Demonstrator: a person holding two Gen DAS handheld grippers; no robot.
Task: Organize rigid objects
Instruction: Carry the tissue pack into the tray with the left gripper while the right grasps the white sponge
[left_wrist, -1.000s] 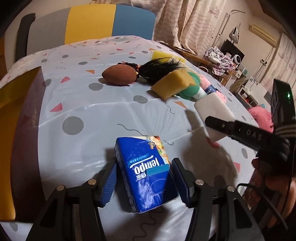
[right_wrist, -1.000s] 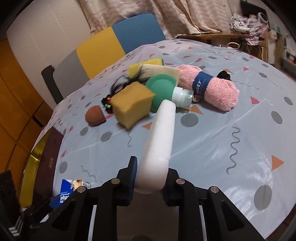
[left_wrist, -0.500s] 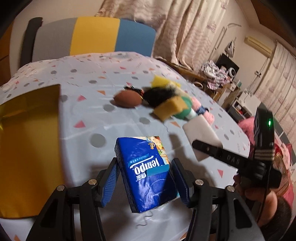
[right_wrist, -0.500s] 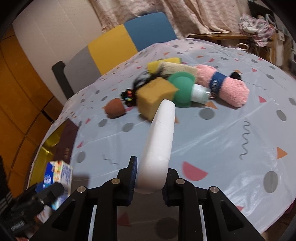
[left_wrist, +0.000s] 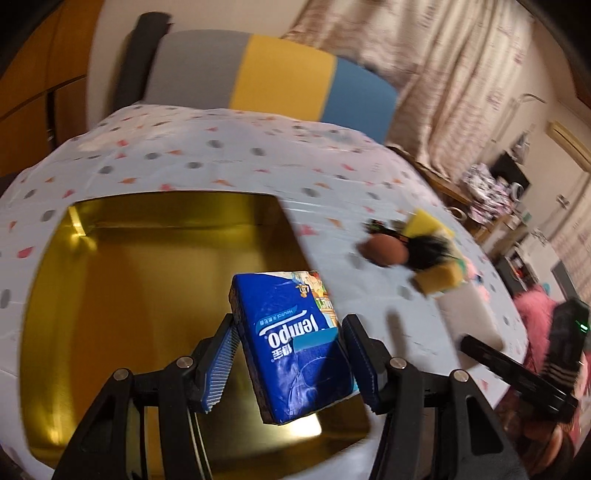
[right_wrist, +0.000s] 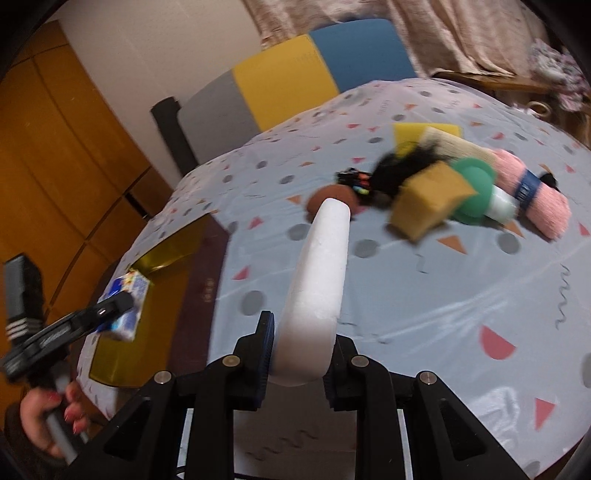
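Left tongs clamped on blue tissue pack, up over gold tray. Right tongs clamped on white foam block, above dotted table.

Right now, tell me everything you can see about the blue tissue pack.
The tissue pack is a small rectangular soft pack in glossy blue plastic film, with white lettering and a colourful picture at its far end. The left gripper is shut on it, blue pads pressing its two long sides. It is off the table, tilted, with the lettering upside down in the left wrist view. It hangs over the gold tray, touching nothing but the pads. The film looks slightly creased.
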